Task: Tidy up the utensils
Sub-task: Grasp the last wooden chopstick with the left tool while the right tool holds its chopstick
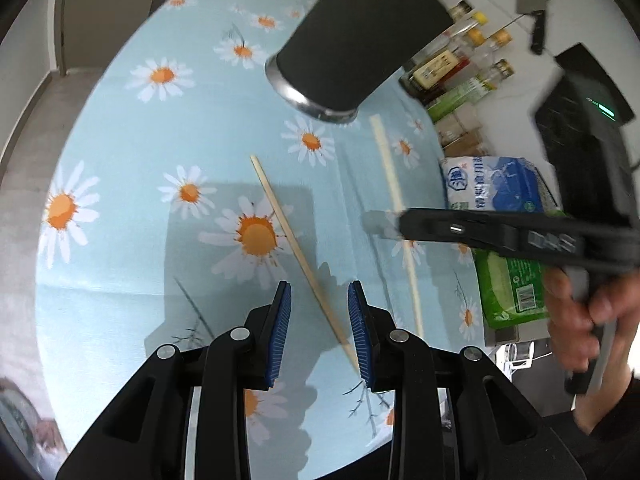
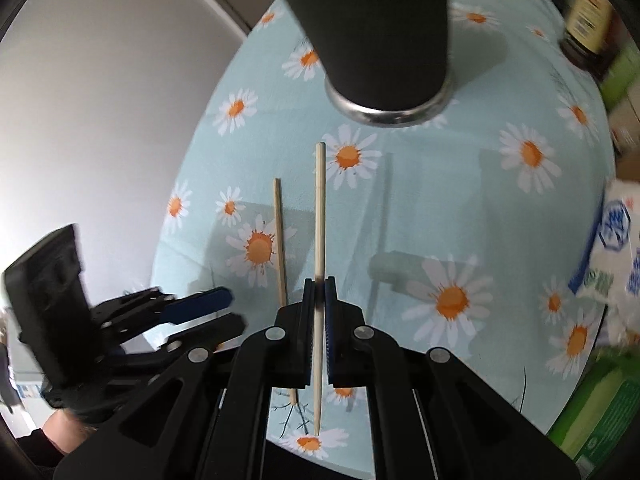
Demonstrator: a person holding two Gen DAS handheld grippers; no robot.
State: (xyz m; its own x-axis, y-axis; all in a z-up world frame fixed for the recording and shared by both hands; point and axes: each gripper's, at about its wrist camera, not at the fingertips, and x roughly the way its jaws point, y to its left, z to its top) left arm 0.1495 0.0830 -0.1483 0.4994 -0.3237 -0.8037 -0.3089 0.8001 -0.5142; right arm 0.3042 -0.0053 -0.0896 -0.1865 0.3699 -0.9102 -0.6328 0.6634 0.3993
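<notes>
Right tool [image 2: 319,286] — clamped on chopstick [image 2: 320,200].

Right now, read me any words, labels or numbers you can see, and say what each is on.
None can be read for sure.
White and blue bag: a blue emblem and characters, too blurred.
Green packet: barcode, digits too small.
Bottles: labels too small.
Chopsticks and black cup: no text.

One pale wooden chopstick [image 2: 280,240] lies flat on the cloth; the other chopstick [image 2: 319,216] is clamped, beside it.
</notes>
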